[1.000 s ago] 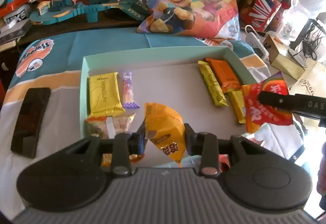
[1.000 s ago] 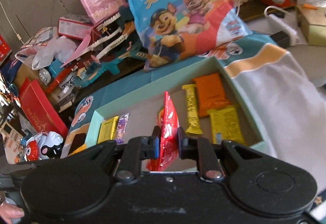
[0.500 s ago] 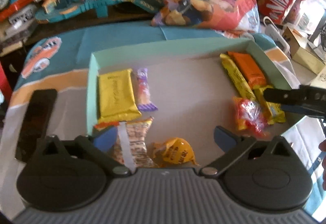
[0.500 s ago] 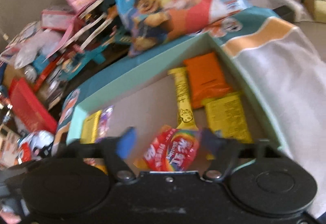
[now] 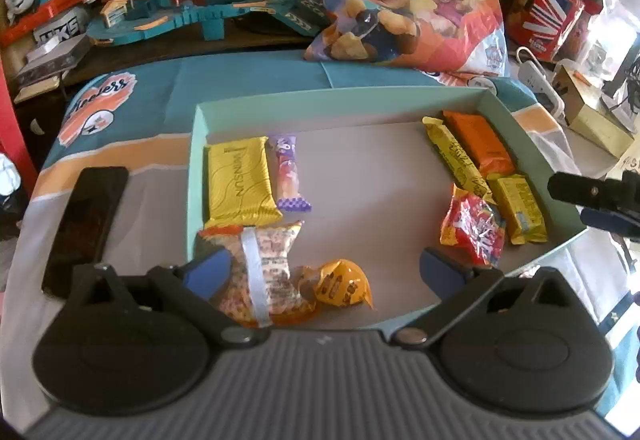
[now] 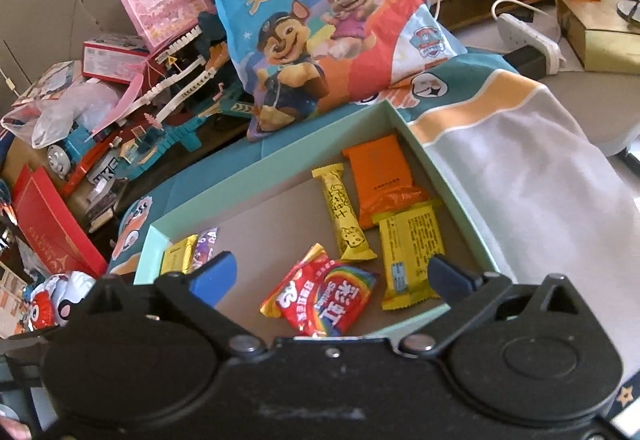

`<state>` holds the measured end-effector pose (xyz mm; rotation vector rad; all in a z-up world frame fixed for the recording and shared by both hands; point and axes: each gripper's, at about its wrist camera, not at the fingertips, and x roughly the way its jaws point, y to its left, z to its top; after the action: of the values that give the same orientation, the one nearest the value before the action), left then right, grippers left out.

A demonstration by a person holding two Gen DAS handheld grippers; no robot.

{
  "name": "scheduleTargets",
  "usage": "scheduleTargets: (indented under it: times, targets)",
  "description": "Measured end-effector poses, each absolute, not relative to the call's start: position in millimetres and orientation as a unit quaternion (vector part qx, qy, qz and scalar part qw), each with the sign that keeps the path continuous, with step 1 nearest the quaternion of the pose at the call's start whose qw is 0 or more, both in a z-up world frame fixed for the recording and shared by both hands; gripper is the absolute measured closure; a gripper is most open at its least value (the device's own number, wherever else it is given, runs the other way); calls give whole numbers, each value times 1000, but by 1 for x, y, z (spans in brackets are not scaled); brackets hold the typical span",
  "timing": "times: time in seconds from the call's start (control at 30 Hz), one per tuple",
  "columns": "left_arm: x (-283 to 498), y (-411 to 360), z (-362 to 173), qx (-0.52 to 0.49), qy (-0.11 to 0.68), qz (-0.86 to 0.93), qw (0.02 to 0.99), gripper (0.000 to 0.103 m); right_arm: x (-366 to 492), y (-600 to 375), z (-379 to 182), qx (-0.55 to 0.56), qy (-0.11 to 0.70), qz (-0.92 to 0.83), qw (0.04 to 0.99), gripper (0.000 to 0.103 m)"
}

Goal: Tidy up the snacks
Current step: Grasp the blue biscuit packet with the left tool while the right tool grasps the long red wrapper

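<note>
Eight snacks in box: the left wrist view showed every visible snack already inside the mint-green box [image 5: 340, 95], none on the cloth-covered surface [image 5: 152, 199] around it.
Left group: gold wafer pack [image 5: 239, 181], purple candy [image 5: 289, 172], a clear cracker pack [image 5: 266, 272] and an orange-yellow pouch [image 5: 344, 284] lay along the box's left and near side.
Right group: yellow bar [image 5: 458, 159], orange pack [image 5: 480, 143], yellow biscuit pack [image 5: 520, 207] and red Skittles bag [image 5: 474, 230] sat together.
Left gripper [image 5: 324, 272]: its jaws had just been opening and stood fully spread, empty, above the pouch and cracker pack without touching them.
Off to the side: a black phone [image 5: 82, 228] lay left of the box.
Right wrist view, right gripper [image 6: 332, 274]: its jaws had just been opening, now wide and empty, the Skittles bag [image 6: 320, 296] lying loose on the box floor between them.
Remaining: likely little; whether more snacks waited in the cartoon gift bag [image 6: 320, 19] could not be told.
</note>
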<state>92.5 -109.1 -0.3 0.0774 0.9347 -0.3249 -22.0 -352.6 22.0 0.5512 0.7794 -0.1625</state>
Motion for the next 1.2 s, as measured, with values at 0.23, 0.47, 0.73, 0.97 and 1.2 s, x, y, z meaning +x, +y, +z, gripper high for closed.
scheduleTargets:
  times: [0.23, 0.47, 0.73, 0.97, 1.2]
  targets:
    - [76, -102, 6, 30, 449, -160, 878, 0, -42, -349, 29, 263, 379, -81, 883, 0]
    - [58, -96, 12, 31, 443, -164, 881, 0, -59, -346, 36, 263, 376, -87, 884, 0]
    - [43, -66, -6, 29, 460, -150, 875, 0, -82, -348, 16, 285, 401, -118, 862, 0]
    - [37, -16, -42, 26, 496, -103, 862, 0, -87, -346, -20, 317, 447, -136, 825, 5]
    - [43, 14, -65, 24, 519, -69, 852, 0, -76, -342, -28, 333, 449, -164, 813, 23]
